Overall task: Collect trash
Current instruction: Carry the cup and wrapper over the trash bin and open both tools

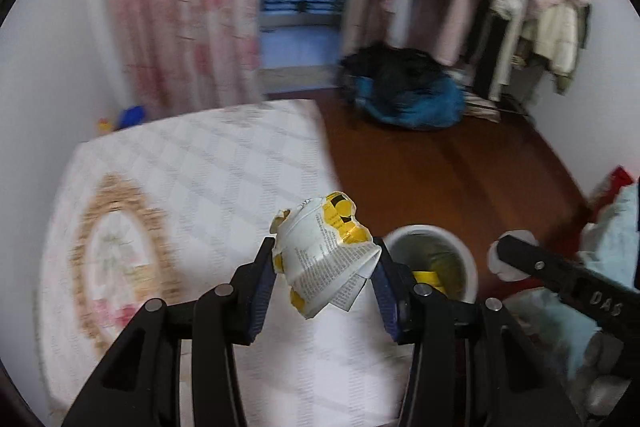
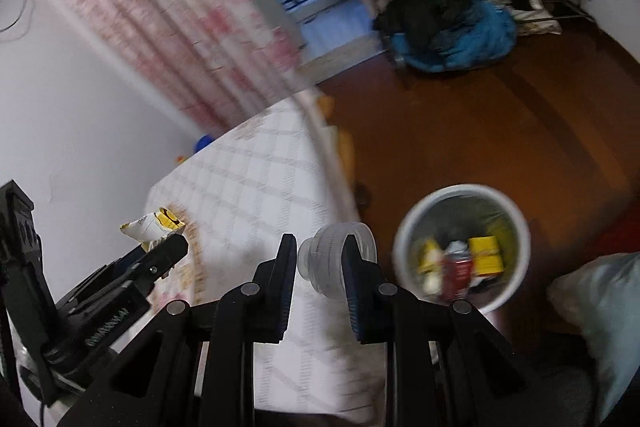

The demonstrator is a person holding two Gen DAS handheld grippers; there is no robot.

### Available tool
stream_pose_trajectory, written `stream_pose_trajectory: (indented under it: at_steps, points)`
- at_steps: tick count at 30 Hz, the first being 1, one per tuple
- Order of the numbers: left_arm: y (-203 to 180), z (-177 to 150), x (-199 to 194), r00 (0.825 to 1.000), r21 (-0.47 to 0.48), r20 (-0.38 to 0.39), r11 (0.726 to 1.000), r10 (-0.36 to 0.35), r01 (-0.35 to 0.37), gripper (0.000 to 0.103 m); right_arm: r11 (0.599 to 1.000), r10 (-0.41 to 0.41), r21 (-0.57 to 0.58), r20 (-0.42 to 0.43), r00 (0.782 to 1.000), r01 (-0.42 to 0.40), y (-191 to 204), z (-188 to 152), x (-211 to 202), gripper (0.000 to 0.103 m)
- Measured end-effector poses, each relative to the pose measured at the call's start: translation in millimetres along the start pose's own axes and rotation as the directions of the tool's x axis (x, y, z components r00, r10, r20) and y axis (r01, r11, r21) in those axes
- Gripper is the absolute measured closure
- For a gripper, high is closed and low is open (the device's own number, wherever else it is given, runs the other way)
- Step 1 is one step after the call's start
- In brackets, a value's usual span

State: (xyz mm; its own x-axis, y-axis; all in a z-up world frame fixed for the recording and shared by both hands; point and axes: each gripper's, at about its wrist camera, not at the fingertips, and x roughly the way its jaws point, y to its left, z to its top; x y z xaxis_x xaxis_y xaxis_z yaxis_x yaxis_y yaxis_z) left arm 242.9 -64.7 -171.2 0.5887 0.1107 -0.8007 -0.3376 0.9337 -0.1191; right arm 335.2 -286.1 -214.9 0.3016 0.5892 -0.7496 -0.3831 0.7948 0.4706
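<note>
Left claw [image 1: 324, 267] grips a crumpled white-and-yellow printed wrapper [image 1: 324, 247]; right claw [image 2: 320, 263] grips a crushed clear plastic bottle [image 2: 328, 259]. Both are mid-carry above the quilted white mattress [image 2: 248, 187]. Next, I judge, each must reach over the round white trash bin [image 2: 520, 239] and let go.

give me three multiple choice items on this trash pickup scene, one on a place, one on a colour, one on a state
1. Where does the white trash bin stand?
A. on the mattress
B. on the wooden floor beside the mattress
C. on a shelf

2. Which colour marks the crumpled white wrapper in the left gripper?
A. yellow
B. green
C. purple

3. What is the state of the right gripper?
A. open and empty
B. shut on a clear plastic cup
C. resting inside the bin

Answers:
1. B: the right wrist view shows the bin on the brown floor, next to the mattress edge.
2. A: yellow patches and black print show on the white wrapper.
3. B: its jaws press both sides of the clear plastic cup, held above the mattress edge, short of the bin.
</note>
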Motion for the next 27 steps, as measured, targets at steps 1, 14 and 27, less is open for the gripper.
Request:
stream_pose_trajectory:
  at_steps: [1,14,27]
  points:
    - [-8.9,4.0,9.7,0.999,-0.003,-0.02,0.999,-0.037,0.037,0.061,1.0,-0.024,0.014,-0.006,1.0,0.024,-15.8,5.3,2.0,0.079]
    - [-106.3,10.9,232.0,0.869,-0.063,-0.442,0.974,-0.224,0.219,0.052,0.954,-0.078,0.256,-0.282,0.956,0.153,-217.8,26.4,139.5,0.079]
    - [-101.9,-16.7,259.7,0.881,0.026,-0.472,0.999,-0.03,0.048,0.006,0.935,-0.128,0.265,-0.368,0.921,0.235,-257.1,29.7,194.0,0.013]
